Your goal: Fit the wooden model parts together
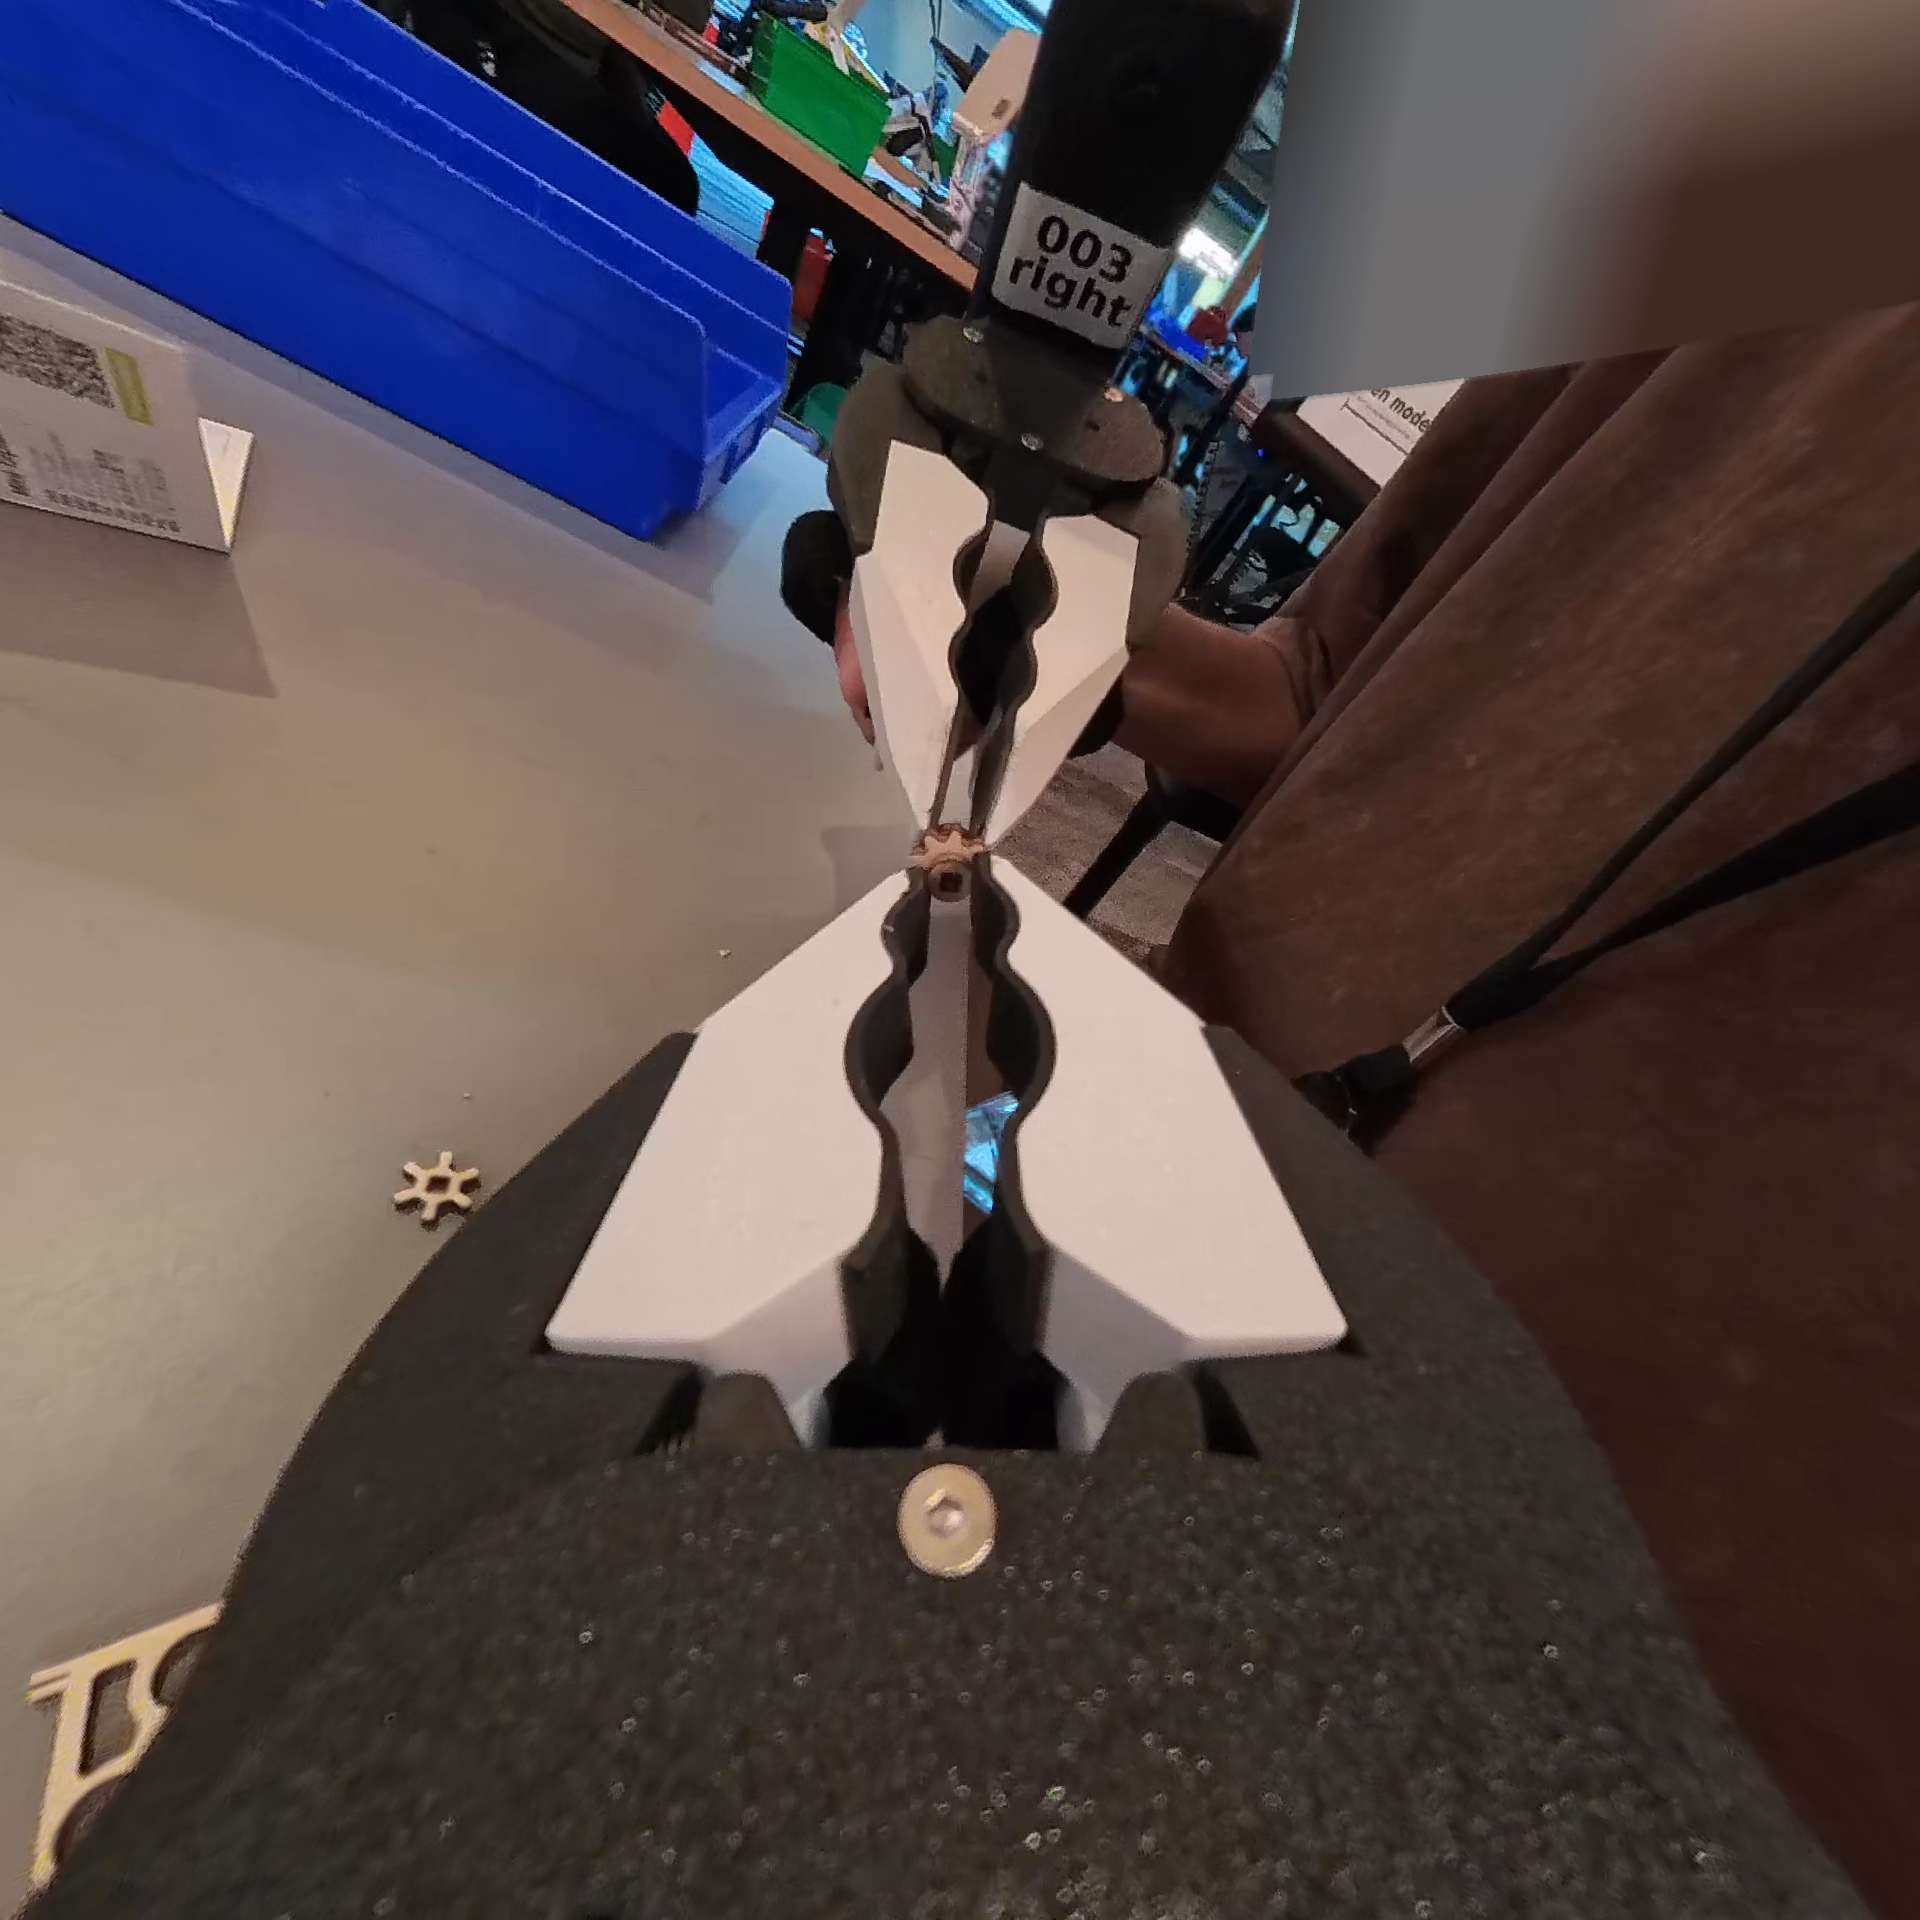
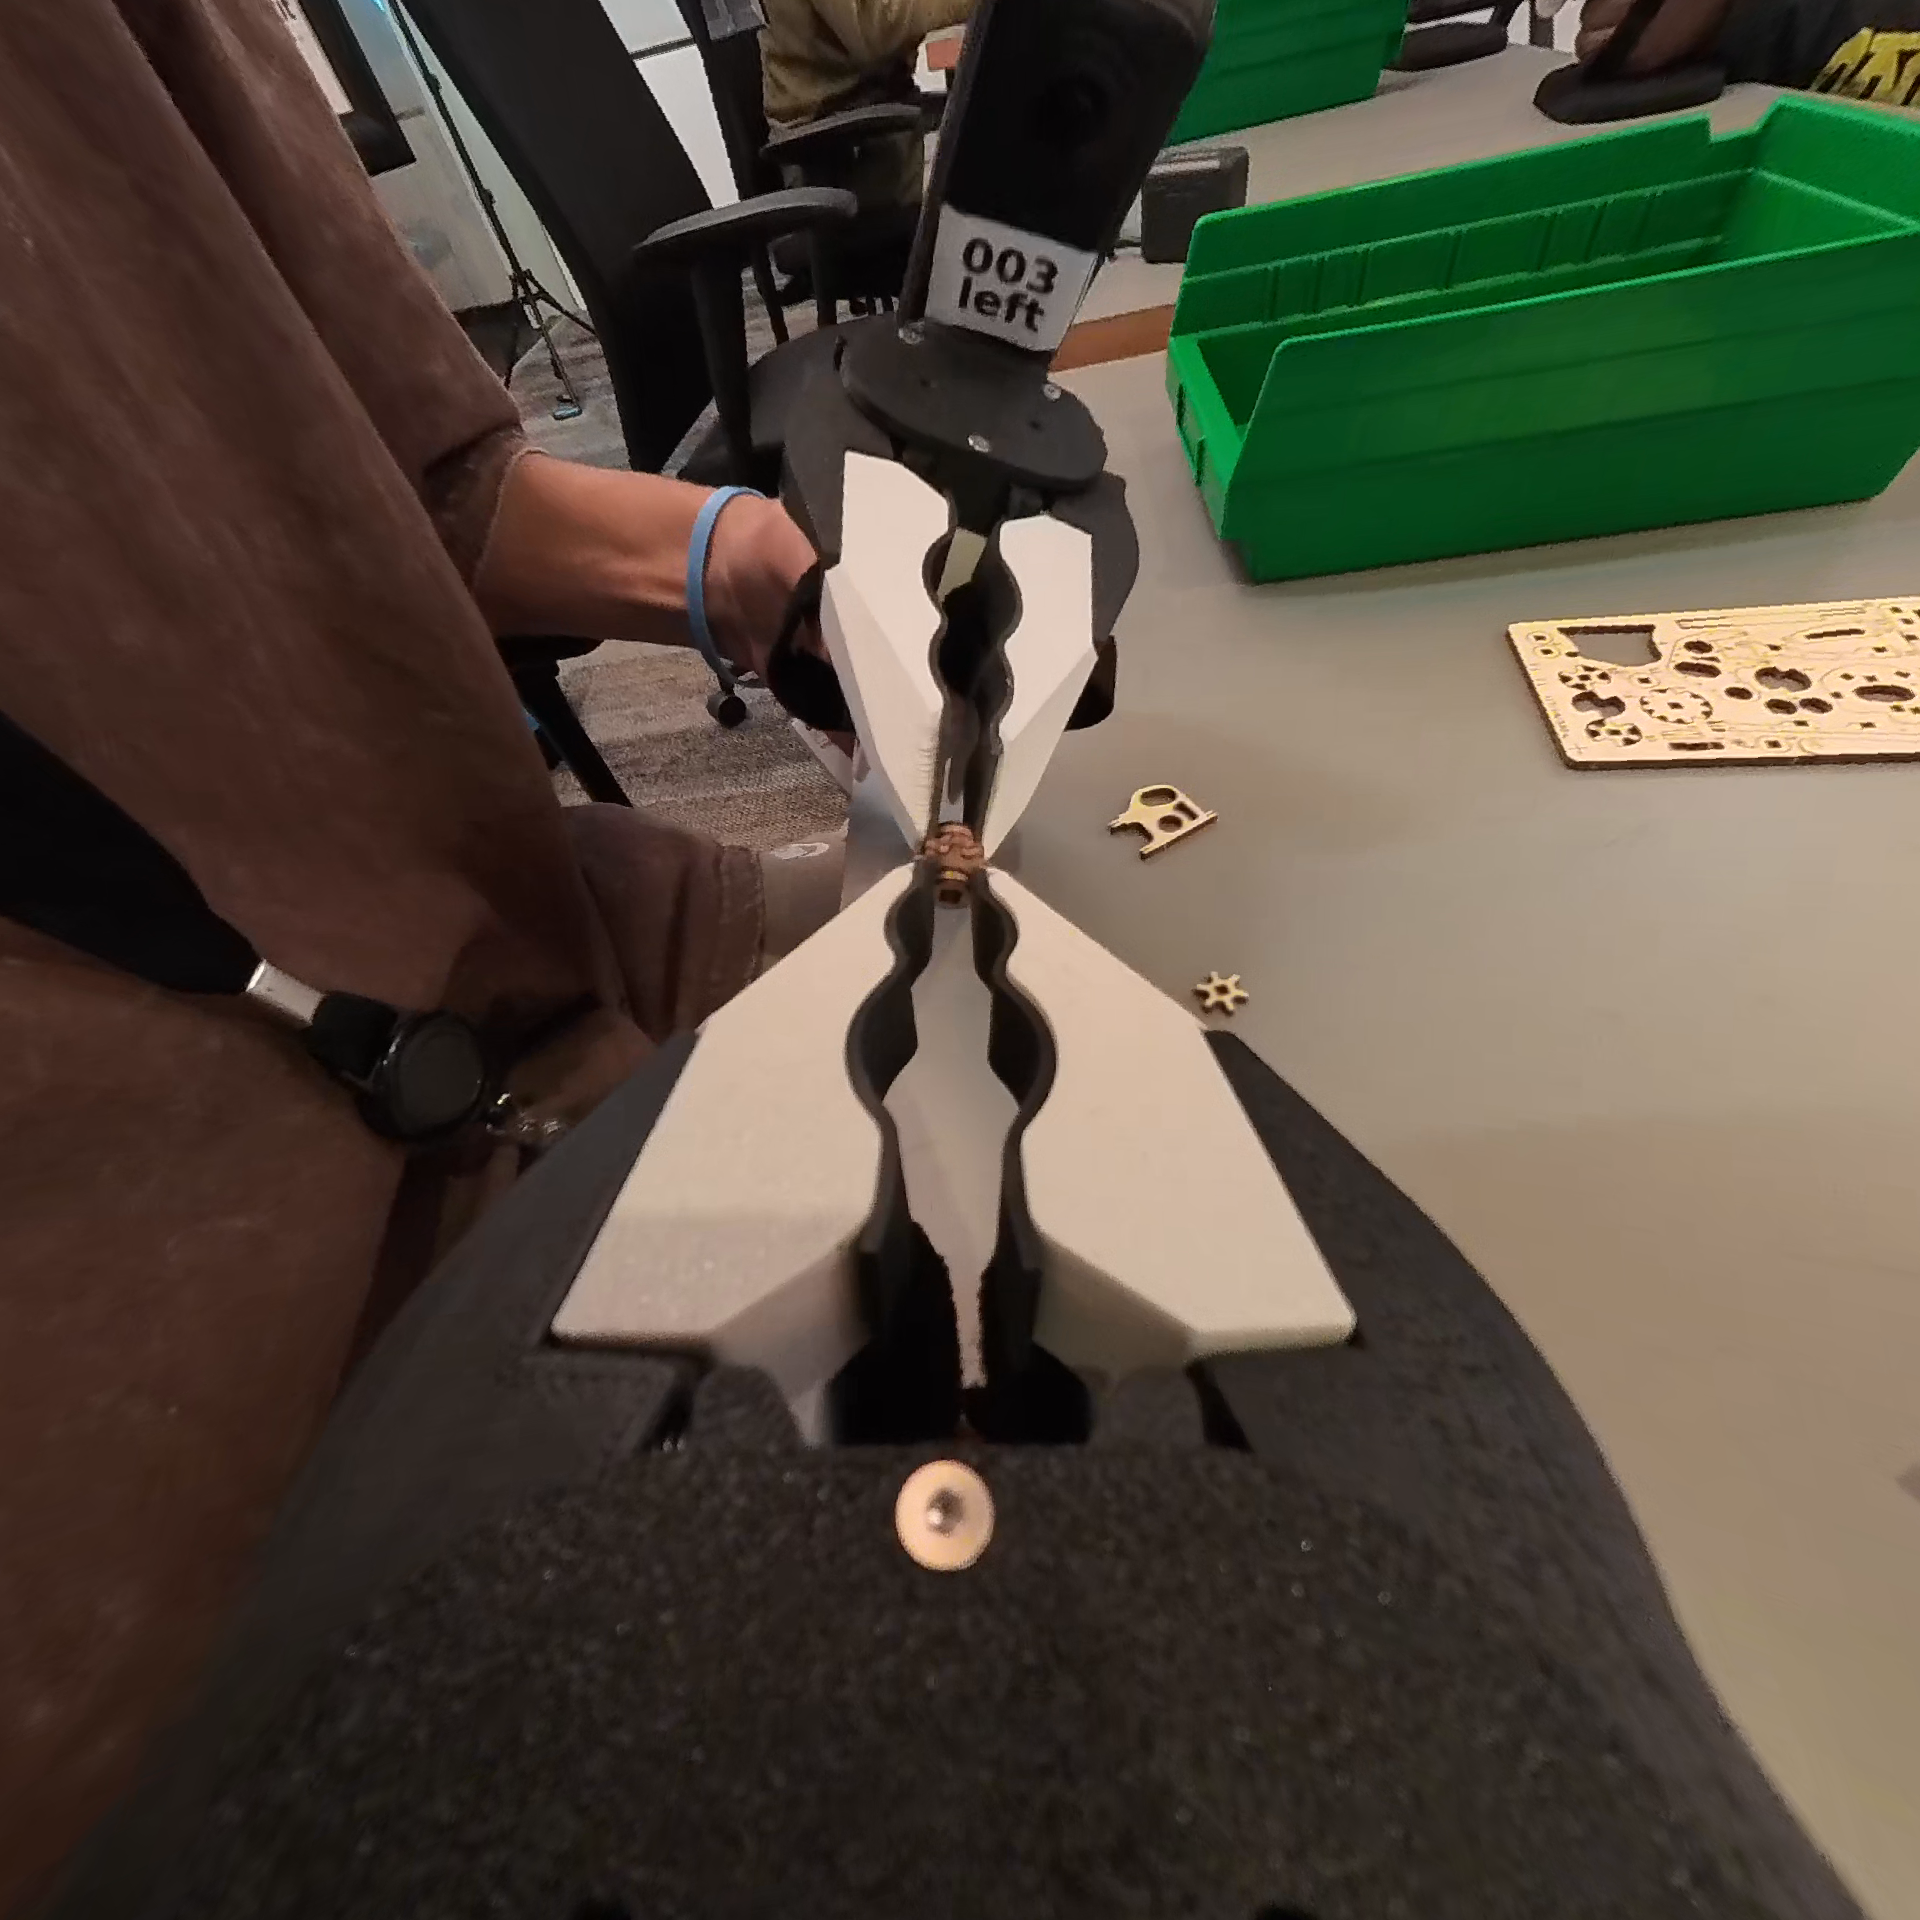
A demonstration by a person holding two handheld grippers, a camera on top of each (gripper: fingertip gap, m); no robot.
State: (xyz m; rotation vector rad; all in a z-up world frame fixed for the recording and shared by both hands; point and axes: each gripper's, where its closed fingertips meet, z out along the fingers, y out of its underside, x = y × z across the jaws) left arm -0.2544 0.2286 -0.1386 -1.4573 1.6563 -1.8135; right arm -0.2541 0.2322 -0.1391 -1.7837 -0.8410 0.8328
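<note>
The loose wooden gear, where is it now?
In the right wrist view the loose gear lies flat on the grey table, just right of the right gripper, nearer than the small flat cut-out piece.

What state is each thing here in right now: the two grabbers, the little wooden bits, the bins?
Left gripper: shut on a small wooden piece.
Right gripper: shut on a small wooden piece, tip to tip with the left.
Wooden gear: loose, flat on the table.
Keyhole-shaped piece: loose, flat on the table.
Wooden sheet: flat, many pieces punched out.
Green bin: upright; looks empty.
Blue bin: upright, contents hidden.
</note>
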